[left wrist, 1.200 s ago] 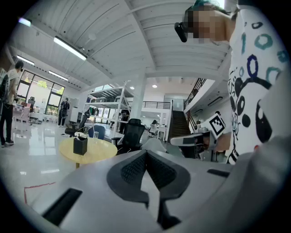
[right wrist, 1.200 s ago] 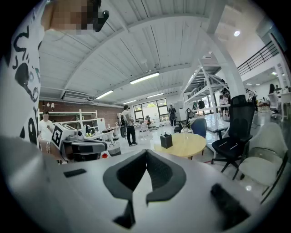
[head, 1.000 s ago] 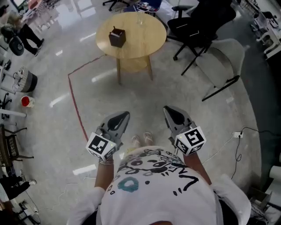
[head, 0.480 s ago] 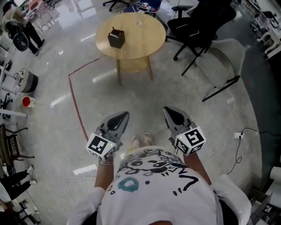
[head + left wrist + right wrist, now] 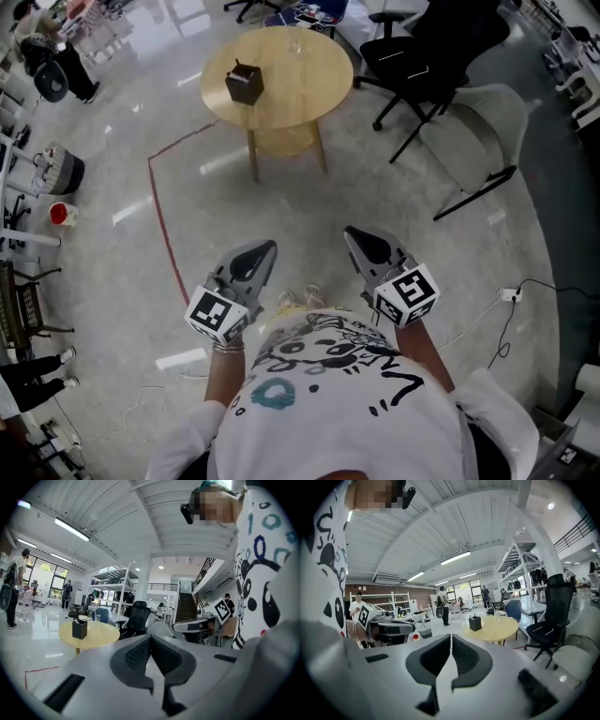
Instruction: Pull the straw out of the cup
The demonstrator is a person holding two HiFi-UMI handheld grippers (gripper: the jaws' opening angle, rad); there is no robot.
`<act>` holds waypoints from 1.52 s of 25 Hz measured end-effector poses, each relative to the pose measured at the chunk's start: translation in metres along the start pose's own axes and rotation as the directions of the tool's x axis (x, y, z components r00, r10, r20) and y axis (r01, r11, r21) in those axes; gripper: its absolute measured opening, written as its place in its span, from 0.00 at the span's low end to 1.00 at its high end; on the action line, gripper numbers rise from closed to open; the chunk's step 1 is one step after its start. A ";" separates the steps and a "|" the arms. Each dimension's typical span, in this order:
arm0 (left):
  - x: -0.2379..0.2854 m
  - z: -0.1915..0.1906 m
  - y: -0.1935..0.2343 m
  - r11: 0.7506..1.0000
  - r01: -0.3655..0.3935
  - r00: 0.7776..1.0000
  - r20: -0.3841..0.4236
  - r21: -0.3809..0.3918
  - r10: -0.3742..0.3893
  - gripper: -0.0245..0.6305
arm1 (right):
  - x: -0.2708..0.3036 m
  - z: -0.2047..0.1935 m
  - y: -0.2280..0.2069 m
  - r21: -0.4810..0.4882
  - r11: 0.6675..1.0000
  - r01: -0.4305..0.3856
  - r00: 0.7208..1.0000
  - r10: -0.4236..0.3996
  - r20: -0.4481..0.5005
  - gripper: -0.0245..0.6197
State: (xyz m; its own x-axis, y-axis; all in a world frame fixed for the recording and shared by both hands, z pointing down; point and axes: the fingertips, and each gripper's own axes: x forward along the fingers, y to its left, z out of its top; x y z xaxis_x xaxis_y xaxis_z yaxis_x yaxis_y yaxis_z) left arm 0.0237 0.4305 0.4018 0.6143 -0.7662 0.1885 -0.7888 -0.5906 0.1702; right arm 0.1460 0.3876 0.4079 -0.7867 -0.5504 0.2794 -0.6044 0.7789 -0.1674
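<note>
The clear cup (image 5: 294, 44) is standing at the far edge of the round table (image 5: 300, 94), to the right of a dark box (image 5: 244, 84), and it is showing too small for me to make out the straw. I am holding both tools well short of the table, over the floor near my body: the left tool (image 5: 262, 251) and the right tool (image 5: 358, 237) are each sitting with jaws pressed together, nothing between them. A black chair (image 5: 427, 52) is standing right of the table.
</note>
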 end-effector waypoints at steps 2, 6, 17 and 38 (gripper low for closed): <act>0.004 -0.001 0.003 0.999 -0.040 0.999 0.006 -0.005 0.040 0.06 | 0.000 -0.002 -0.008 -0.010 1.000 -0.003 1.000 0.003 -0.009 0.08; 0.006 -0.005 0.004 0.997 -0.078 0.997 0.001 -0.027 0.078 0.06 | -0.003 -0.006 -0.019 -0.001 1.000 -0.005 1.000 0.005 -0.023 0.08; 0.021 -0.005 0.031 0.998 -0.059 0.998 -0.018 -0.038 0.058 0.06 | 0.028 -0.003 -0.041 0.012 1.000 0.010 0.999 -0.010 -0.036 0.08; 0.054 0.033 0.144 0.998 0.059 0.998 -0.022 0.008 -0.059 0.06 | 0.129 0.046 -0.065 0.052 0.993 0.106 0.994 -0.107 0.013 0.08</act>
State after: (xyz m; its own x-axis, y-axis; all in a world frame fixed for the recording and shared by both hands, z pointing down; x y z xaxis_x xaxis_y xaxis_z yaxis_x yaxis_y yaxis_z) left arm -0.0575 0.2959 0.4046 0.6598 -0.7246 0.1990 -0.7514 -0.6367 0.1732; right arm 0.0780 0.2522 0.4116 -0.7191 -0.6345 0.2834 -0.6903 0.6993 -0.1858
